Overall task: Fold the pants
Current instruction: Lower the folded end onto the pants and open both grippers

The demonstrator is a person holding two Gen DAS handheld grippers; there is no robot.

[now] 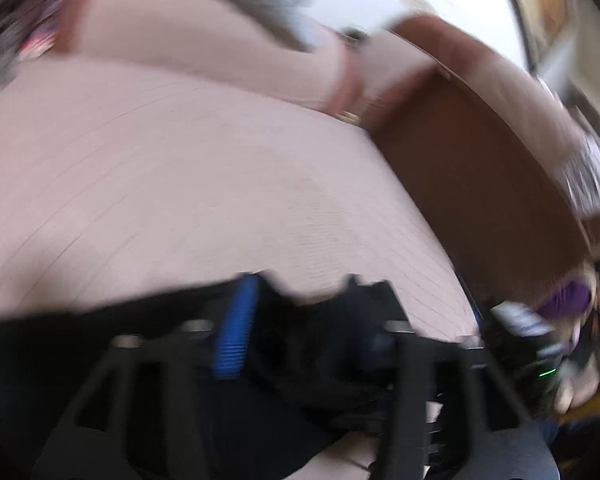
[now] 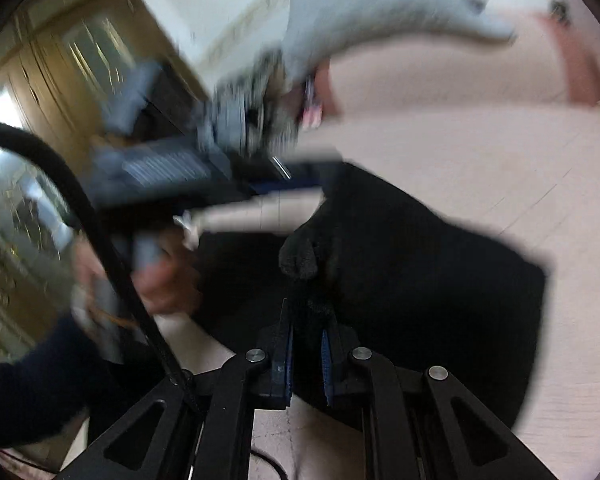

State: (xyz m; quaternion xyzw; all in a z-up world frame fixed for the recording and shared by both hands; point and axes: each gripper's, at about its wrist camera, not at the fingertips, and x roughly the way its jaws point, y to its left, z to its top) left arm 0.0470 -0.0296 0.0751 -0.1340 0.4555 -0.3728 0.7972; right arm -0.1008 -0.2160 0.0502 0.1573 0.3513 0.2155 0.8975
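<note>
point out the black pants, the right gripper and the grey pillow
black fabric pants [image 2: 440, 280], right wrist view, flat middle of cloth
right gripper [image 2: 308, 356], right wrist view, between the blue-padded fingertips
grey pillow [image 2: 380, 12], right wrist view, its middle

The right gripper [image 2: 308, 344] has its two fingers squeezed tight on the black pants [image 2: 420, 280]. The left gripper [image 1: 300, 312] also pinches the black cloth. A bare hand [image 2: 164, 280] holds the left gripper's handle.
</note>
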